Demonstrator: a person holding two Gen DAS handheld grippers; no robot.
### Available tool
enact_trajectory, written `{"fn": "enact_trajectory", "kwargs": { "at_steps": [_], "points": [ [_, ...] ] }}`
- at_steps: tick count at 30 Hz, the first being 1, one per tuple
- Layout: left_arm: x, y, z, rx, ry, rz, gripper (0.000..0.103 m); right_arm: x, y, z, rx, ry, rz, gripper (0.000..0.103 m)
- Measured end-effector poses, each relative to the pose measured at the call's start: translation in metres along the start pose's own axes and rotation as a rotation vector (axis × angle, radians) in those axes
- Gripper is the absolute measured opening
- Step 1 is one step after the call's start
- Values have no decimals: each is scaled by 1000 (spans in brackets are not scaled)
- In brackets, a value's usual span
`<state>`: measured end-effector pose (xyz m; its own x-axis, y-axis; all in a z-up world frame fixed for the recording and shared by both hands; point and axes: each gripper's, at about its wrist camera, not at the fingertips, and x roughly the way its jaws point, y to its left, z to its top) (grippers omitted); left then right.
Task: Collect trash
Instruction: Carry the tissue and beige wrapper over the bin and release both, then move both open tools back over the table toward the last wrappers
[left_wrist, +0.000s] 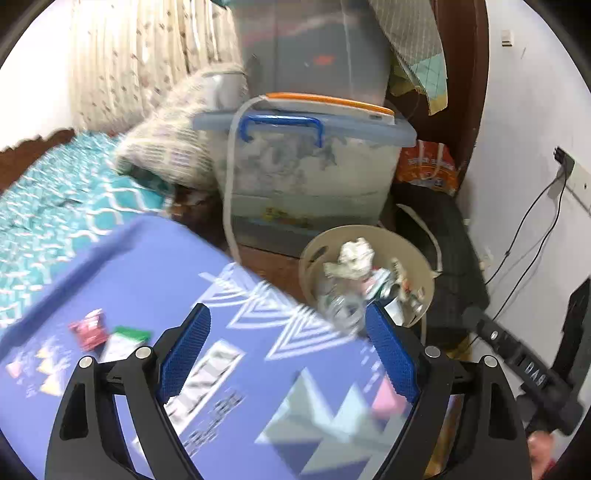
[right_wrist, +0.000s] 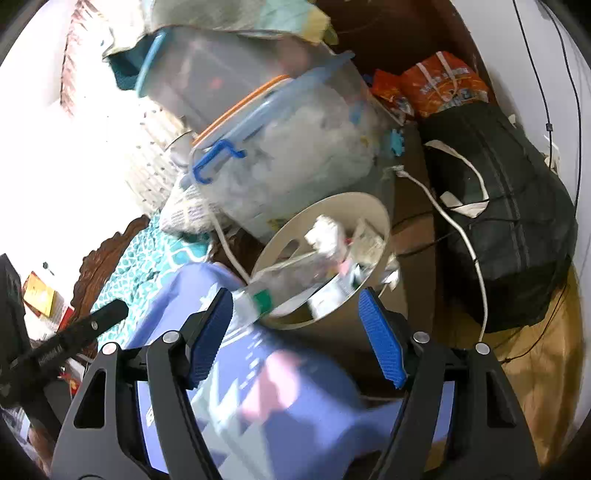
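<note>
The beige trash bin (left_wrist: 421, 258) sits on the floor just off the purple table's (left_wrist: 122, 273) edge, stuffed with crumpled paper (left_wrist: 351, 260) and wrappers, with a clear plastic bottle (right_wrist: 288, 284) leaning over its rim. Left gripper (left_wrist: 290, 354) and right gripper (right_wrist: 297, 338) are both spread wide, holding nothing. A red wrapper (left_wrist: 88, 328) and a green one (left_wrist: 123, 339) lie on the table, too blurry to read.

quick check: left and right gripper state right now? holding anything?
Left gripper: jaws open, holding nothing, over the purple table.
Right gripper: jaws open, nothing gripped; a clear plastic bottle lies just ahead at the trash bin rim.
</note>
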<state>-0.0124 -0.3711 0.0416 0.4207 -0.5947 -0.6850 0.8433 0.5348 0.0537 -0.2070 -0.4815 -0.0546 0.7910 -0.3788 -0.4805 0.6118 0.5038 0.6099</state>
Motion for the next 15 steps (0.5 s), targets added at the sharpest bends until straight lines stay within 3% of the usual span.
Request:
{"fn": "enact_trajectory", "kwargs": {
  "at_steps": [6, 8, 12, 15],
  "points": [
    [-53, 30, -38, -20, -49, 60, 82, -22, 37, -33, -18, 21, -2, 73],
    [-66, 41, -49, -30, -60, 79, 82, -27, 48, -41, -28, 26, -15, 81],
    [-89, 63, -65, -61, -76, 107, 82, -37, 69, -50, -40, 27, -29, 85],
    [-105, 79, -76, -83, -91, 123, 82, -48, 84, -53, -37, 2, -71, 94]
  ]
}}
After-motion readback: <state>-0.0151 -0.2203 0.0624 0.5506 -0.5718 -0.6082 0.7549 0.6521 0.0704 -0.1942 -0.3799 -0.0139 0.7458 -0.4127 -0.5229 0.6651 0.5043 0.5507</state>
